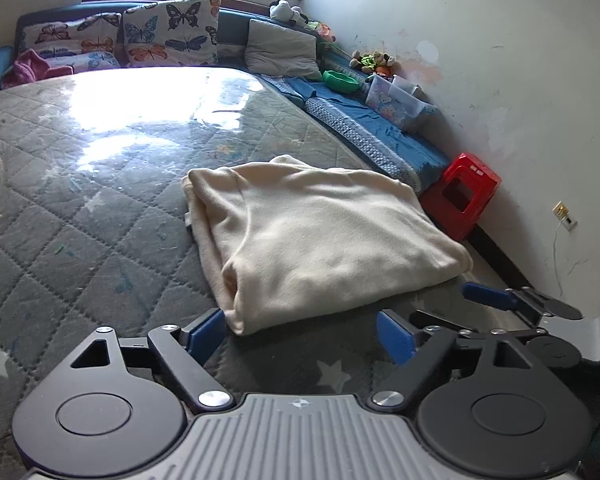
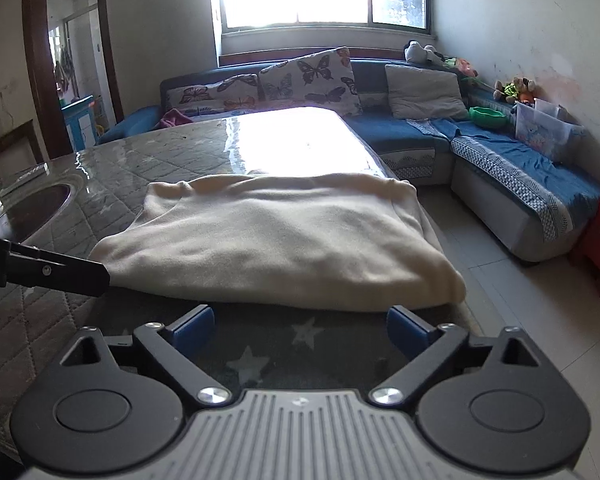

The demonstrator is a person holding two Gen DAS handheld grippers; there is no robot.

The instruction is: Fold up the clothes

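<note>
A cream garment (image 1: pixel 320 236) lies folded into a thick rectangle on the quilted grey table (image 1: pixel 100 208). My left gripper (image 1: pixel 300 332) is open and empty, just short of the garment's near edge. The right gripper's blue fingers (image 1: pixel 488 296) show at its right. In the right wrist view the same garment (image 2: pixel 276 240) lies ahead near the table's right edge. My right gripper (image 2: pixel 300 326) is open and empty, just in front of the fold. The left gripper's black arm (image 2: pixel 52 270) reaches in from the left and touches the garment's left corner.
A blue corner sofa (image 2: pixel 500 160) with butterfly cushions (image 2: pixel 308 80), a green bowl (image 2: pixel 488 117) and a plastic box (image 2: pixel 540 132) stands behind and to the right. A red stool (image 1: pixel 460 196) stands on the floor. A dark round tray (image 2: pixel 40 204) sits on the table at left.
</note>
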